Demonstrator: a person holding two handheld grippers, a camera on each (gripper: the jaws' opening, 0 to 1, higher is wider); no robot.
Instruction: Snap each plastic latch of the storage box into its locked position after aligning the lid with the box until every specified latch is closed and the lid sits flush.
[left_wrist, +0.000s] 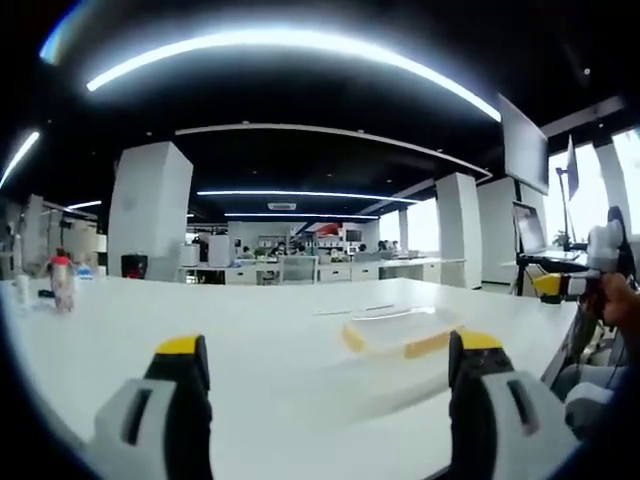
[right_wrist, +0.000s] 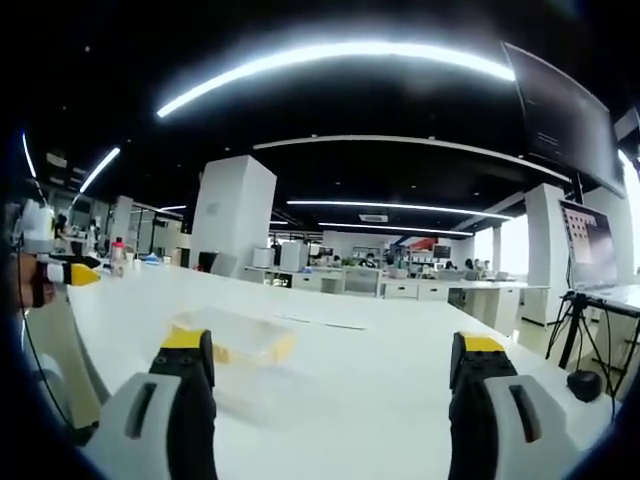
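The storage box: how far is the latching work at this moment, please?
Done: the clear storage box with yellow latches lies on the white table with what looks like its lid on; whether any latch is closed is too small to tell. In hand: nothing; the left gripper and right gripper are open, short of the box. Left: reach it and snap the latches.

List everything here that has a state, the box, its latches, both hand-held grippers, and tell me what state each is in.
Storage box: clear, lid on, resting on the white table, untouched.
Yellow latches: too blurred to tell whether snapped shut.
Left hand-held gripper: jaws wide open, empty, short of the box.
Right hand-held gripper: jaws wide open, empty, box off to its left.
Monitor: switched on.
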